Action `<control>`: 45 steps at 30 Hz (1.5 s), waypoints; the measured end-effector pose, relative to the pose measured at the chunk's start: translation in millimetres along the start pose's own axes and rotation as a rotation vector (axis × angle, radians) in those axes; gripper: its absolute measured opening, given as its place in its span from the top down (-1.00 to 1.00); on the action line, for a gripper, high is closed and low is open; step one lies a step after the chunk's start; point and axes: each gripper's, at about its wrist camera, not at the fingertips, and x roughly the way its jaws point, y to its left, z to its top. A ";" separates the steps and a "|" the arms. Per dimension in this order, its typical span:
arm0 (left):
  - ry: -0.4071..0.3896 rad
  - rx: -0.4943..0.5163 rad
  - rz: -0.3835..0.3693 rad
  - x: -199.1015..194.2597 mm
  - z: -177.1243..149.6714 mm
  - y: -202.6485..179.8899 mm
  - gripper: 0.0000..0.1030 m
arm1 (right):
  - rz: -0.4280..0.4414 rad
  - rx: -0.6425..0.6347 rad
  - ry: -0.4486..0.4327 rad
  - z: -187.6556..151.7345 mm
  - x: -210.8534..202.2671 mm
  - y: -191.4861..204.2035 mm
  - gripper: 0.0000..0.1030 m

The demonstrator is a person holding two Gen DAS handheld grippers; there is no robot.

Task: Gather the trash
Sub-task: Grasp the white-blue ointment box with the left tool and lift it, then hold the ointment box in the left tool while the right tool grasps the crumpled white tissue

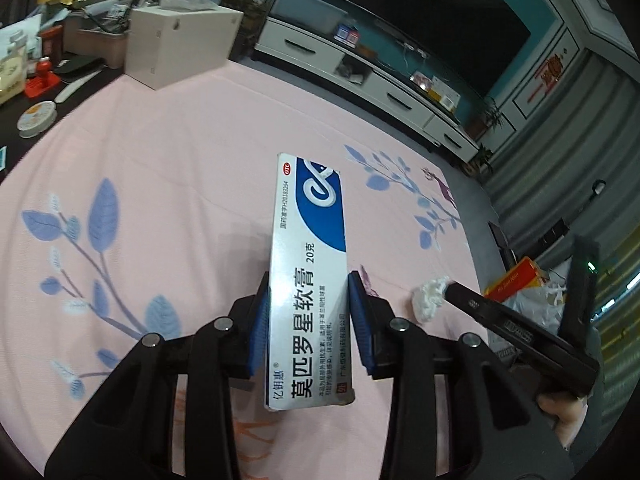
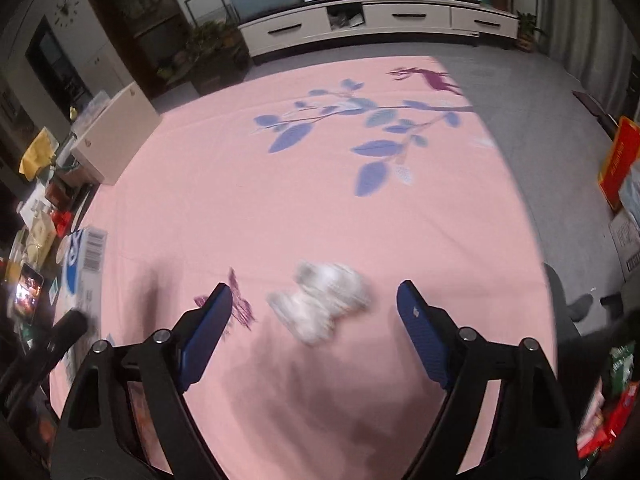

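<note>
left gripper [image 1: 309, 312] pinching ointment box [image 1: 308, 280] above pink cloth [image 1: 180, 160] | right gripper [image 2: 314, 304] spread, crumpled tissue [image 2: 320, 306] on cloth between its jaws | drop lower, centre the wad, squeeze gently

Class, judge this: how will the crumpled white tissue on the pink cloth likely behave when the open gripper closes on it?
The tissue looks crumpled and soft, so it probably squashes. Likely very light. The right gripper stands open around it.
</note>
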 end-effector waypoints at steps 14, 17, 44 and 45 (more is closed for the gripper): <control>0.002 -0.002 -0.014 -1.9 0.4 3.3 0.27 | -0.134 -0.018 0.002 2.7 21.1 -2.1 0.51; 0.011 -0.007 -0.019 -0.6 -0.5 2.6 0.27 | -0.111 -0.011 0.000 0.7 16.1 -5.4 0.61; 0.055 0.021 -0.029 8.7 -11.7 -7.0 0.27 | -0.023 -0.009 -0.115 -31.9 -48.1 -5.9 -0.28; 0.057 0.019 -0.028 8.9 -11.5 -6.2 0.27 | -0.043 -0.010 -0.098 -28.1 -41.8 -4.5 -0.28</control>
